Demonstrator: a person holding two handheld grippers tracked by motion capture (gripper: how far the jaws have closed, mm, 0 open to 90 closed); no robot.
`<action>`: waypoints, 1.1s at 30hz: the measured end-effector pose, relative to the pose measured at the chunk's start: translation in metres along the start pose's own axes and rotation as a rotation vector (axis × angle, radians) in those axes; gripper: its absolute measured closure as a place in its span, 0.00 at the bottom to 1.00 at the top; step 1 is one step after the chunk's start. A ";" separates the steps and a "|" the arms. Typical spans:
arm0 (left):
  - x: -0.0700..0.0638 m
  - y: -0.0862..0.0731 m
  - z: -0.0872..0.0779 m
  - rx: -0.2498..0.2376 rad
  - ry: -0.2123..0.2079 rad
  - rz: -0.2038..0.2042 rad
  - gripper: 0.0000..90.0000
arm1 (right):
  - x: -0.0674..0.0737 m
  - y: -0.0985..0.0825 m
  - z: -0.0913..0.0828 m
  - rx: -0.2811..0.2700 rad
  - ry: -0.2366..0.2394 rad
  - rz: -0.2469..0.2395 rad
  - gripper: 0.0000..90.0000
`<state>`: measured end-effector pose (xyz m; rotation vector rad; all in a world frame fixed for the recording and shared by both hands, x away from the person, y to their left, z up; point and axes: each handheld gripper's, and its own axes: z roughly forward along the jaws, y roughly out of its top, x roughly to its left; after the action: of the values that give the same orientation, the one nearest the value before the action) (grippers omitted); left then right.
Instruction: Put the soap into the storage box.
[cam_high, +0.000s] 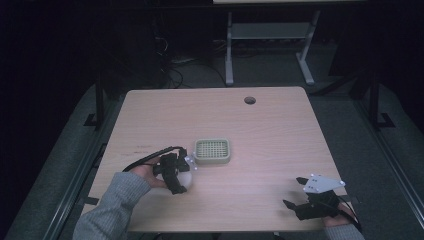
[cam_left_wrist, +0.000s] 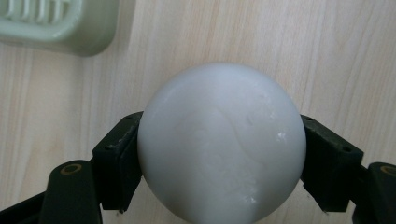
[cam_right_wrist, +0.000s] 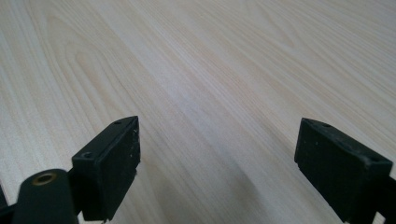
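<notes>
A smooth white ball (cam_left_wrist: 222, 142) sits between the two black jaws of my left gripper (cam_left_wrist: 219, 158), which is shut on it just above the wooden table (cam_high: 270, 125). From the high view that left gripper (cam_high: 186, 176) and the white ball (cam_high: 186, 177) are at the table's front left, just left of a pale green slotted tray (cam_high: 212, 151). A corner of the pale green tray (cam_left_wrist: 60, 25) shows at the top left of the left gripper view. My right gripper (cam_high: 294, 196) rests near the front right edge, and its jaws (cam_right_wrist: 219, 168) stand wide apart over bare wood.
A round cable hole (cam_high: 249, 100) lies near the table's far edge. Beyond the table stands a white desk frame (cam_high: 270, 40) on a dark floor. Black cable (cam_high: 150, 157) trails from the left gripper toward the left edge.
</notes>
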<state>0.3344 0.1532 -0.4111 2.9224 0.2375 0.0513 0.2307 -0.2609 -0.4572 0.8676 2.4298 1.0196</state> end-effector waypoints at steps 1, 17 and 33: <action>0.000 0.001 -0.001 0.002 0.003 -0.002 0.26 | 0.000 0.000 0.000 0.000 0.001 0.000 0.15; 0.012 0.020 -0.019 0.001 0.016 0.019 0.26 | -0.001 0.000 -0.001 -0.007 -0.001 -0.003 0.15; 0.026 0.037 -0.031 -0.010 0.028 0.027 0.26 | -0.002 -0.001 -0.003 -0.018 -0.008 0.010 0.15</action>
<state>0.3643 0.1283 -0.3723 2.9163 0.2021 0.0968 0.2306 -0.2641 -0.4559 0.8776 2.4079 1.0381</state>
